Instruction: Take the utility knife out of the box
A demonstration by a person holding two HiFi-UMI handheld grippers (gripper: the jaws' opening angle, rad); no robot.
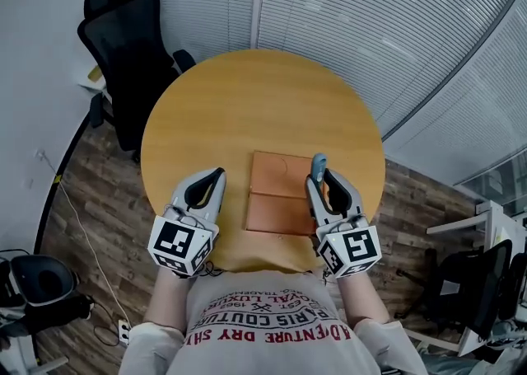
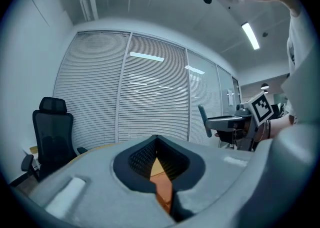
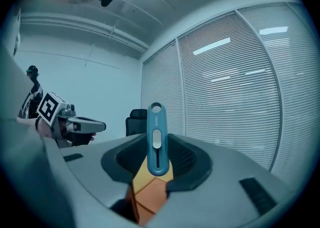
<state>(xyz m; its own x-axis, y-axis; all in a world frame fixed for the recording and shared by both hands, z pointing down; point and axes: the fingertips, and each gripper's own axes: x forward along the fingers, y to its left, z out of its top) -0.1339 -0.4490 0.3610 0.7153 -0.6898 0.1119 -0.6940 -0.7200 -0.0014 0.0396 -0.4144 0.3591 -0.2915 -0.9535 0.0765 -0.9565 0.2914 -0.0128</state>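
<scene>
The blue utility knife (image 3: 157,139) stands upright, pinched in the right tongs (image 1: 324,180) over the right edge of the orange box (image 1: 276,196) (lifted out of it). Left of the box, the left tongs (image 1: 216,177) are pressed together, empty. The box lies on the round wooden counter (image 1: 247,101), and a black chair (image 1: 132,52) stands beyond it.

The right gripper (image 1: 324,184) hides part of the box's (image 1: 276,200) right edge

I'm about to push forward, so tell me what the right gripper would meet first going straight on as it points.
Nothing close, it seems: the right gripper, shut on the utility knife, points level over the table toward the window blinds, just right of the black office chair. Depth is unclear.
</scene>
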